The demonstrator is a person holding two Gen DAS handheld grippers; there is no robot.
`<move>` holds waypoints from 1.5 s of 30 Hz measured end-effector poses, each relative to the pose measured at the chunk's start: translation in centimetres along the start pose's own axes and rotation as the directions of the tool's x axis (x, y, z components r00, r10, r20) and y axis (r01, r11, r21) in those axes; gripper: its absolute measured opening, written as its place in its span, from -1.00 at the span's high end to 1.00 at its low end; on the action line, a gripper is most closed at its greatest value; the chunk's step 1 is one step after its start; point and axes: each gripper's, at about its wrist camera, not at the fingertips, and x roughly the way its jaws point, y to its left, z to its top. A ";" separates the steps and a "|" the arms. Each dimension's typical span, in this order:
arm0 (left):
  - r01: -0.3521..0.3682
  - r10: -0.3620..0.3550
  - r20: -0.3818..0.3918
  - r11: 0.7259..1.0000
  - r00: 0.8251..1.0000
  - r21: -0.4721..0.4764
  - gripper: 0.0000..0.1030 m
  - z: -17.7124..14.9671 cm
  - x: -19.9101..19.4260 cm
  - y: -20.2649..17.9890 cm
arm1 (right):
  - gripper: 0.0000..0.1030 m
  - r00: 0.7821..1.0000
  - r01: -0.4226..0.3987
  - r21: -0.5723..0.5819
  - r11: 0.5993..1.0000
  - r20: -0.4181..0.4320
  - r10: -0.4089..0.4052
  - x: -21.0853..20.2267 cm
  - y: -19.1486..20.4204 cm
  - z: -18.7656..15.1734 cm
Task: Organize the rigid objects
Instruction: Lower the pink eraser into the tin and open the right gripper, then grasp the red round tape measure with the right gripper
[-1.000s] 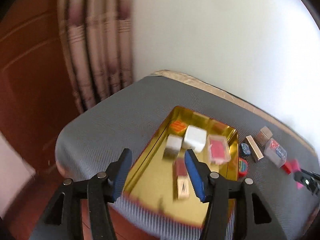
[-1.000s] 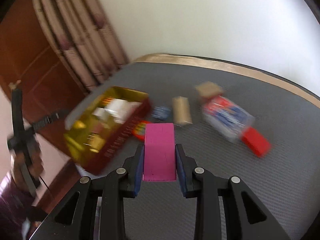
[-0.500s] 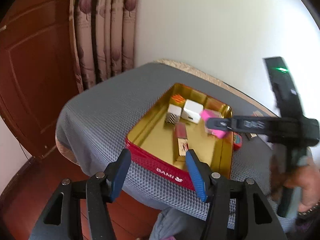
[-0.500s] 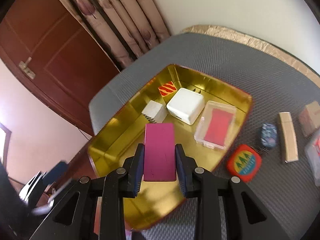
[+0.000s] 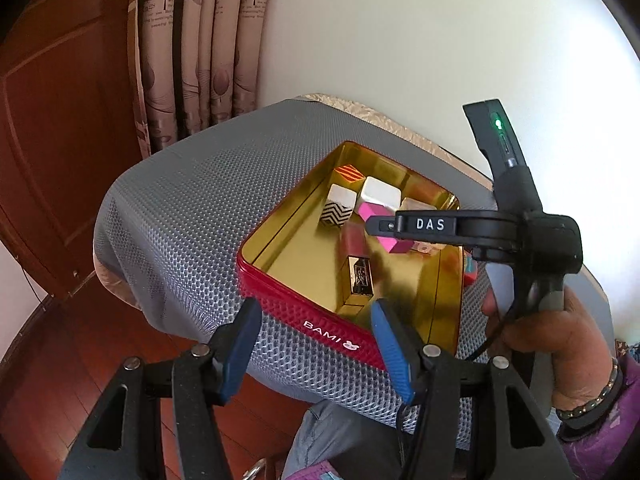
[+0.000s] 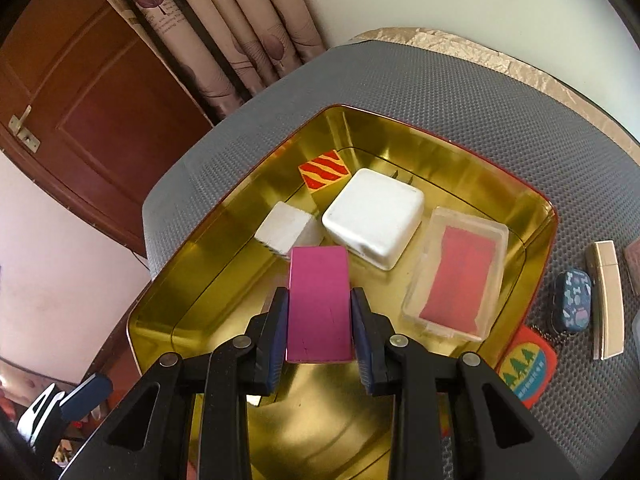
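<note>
Left gripper [image 5: 314, 334]: fingers apart, nothing between them. It hangs off the near edge of the table [image 5: 188, 216], in front of the red outer wall of the tin [image 5: 304, 312], and takes no part in the placement.

Right gripper [image 6: 320, 322]: blue pads clamped on the two long sides of the pink block [image 6: 319, 303]. The block's long axis runs straight ahead along the fingers, its far end projecting past the fingertips. It hangs above the tin's floor, over the bare gold patch at the near centre. The pictures do not show whether it touches the floor. The right gripper alone is over the tin, so the release is judged to fall to it. The gap directly below and ahead is narrow: the white cube [image 6: 289, 230] sits just beyond the block's far left corner, the white adapter [image 6: 374, 216] just beyond its far right, and the clear case [image 6: 456, 274] lies beside it on the right.

Materials and shapes, left to right:
- Tin: rectangular, rounded corners, mirror-gold inside; slick, so a dropped item may slide.
- Striped tile [image 6: 324, 171]: flat, red and yellow, in the far corner.
- Cube and adapter: matte white, hard-edged.
- Case: transparent plastic, red insert.
- Outside the tin on the grey mesh mat: a round badge [image 6: 526, 366], a small blue pouch [image 6: 572, 302], a beige bar [image 6: 606, 300].
</note>
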 end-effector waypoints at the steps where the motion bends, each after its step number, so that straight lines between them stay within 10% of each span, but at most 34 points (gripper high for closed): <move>1: -0.003 0.003 -0.006 1.000 1.000 0.004 -0.13 0.0 0.1 -0.1 | 0.40 1.000 -0.003 0.003 1.000 0.006 0.003 0.0 -0.1 0.0; 9: -0.018 0.018 -0.032 1.000 0.999 0.018 -0.13 -0.4 0.4 -0.5 | 0.30 0.975 -0.118 0.112 0.987 0.199 0.094 -6.2 -2.9 -2.6; 19: 0.070 -0.070 -0.005 0.980 0.998 0.186 -0.13 -1.5 -0.8 -4.6 | 0.09 0.906 0.325 0.286 0.902 0.179 -0.383 -16.1 -16.3 -17.2; 24: 0.143 -0.121 -0.091 0.945 0.988 0.293 -0.13 -3.4 -0.1 -8.7 | 0.05 0.875 0.400 0.314 0.861 0.147 -0.461 -19.3 -21.4 -21.0; 38: 0.220 -0.159 -0.214 0.927 0.964 0.304 -0.13 -4.1 1.2 -13.4 | -0.08 0.906 0.273 0.282 0.920 0.246 -0.345 -19.7 -22.6 -21.0; 45: 0.217 -0.148 -0.223 0.919 0.964 0.330 -0.13 -5.3 1.8 -14.0 | -0.10 0.954 0.088 0.054 0.995 0.283 -0.100 -17.4 -15.4 -15.8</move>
